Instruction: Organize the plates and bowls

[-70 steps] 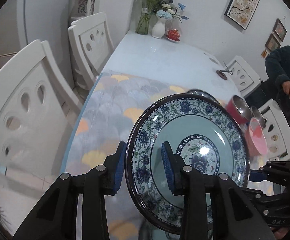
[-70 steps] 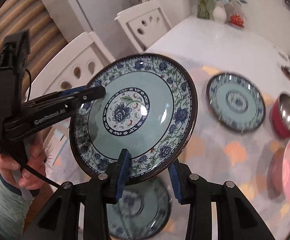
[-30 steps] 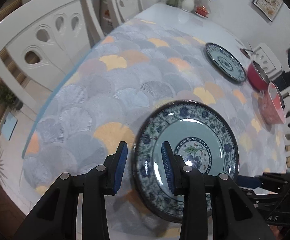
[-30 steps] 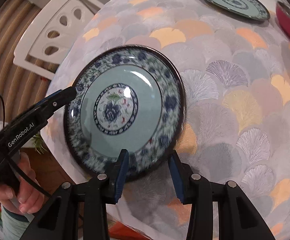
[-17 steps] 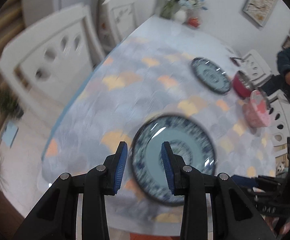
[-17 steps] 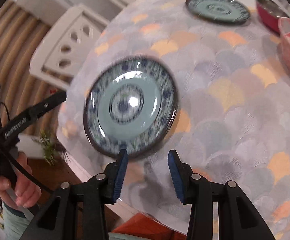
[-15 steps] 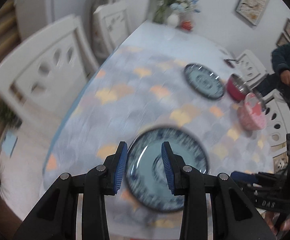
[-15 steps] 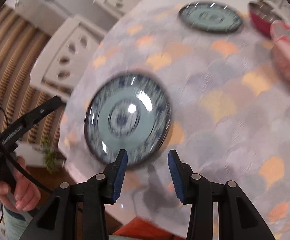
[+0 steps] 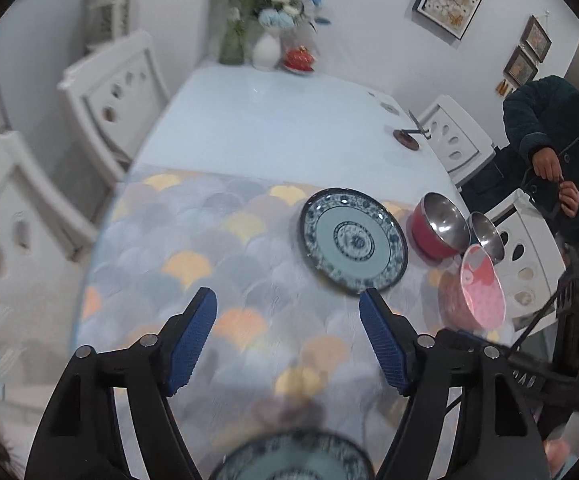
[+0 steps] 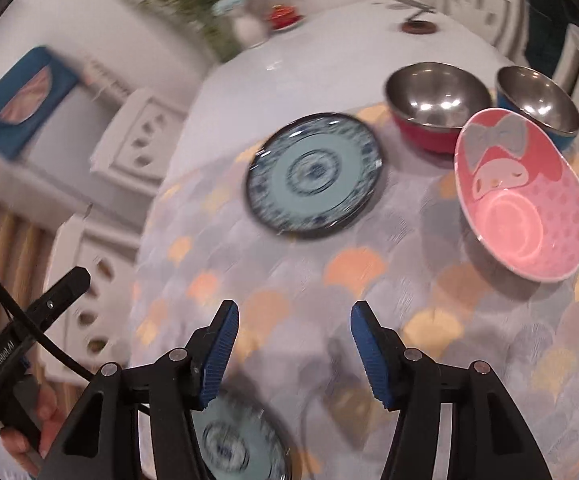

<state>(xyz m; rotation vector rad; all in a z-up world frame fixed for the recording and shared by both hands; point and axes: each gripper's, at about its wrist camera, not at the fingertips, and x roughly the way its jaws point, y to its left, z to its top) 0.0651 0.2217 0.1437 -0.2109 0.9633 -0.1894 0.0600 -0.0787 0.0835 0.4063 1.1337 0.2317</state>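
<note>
A blue-patterned plate lies blurred at the near table edge, below and behind my left gripper, whose jaws are opening with nothing between them. In the right wrist view the same plate sits under my right gripper, whose jaws are also opening and empty. A second matching plate rests farther out on the cloth. To its right are a red steel-lined bowl, a blue steel-lined bowl and a tilted pink bowl.
White chairs line the left side and another chair the right. Vases with flowers and a small brown dish stand at the far end. A person in a dark jacket sits at the right.
Both grippers let go of the near plate, which stays on the cloth at the table edge. They rose and tilted up toward the far plate and bowls, and their jaws widened.
</note>
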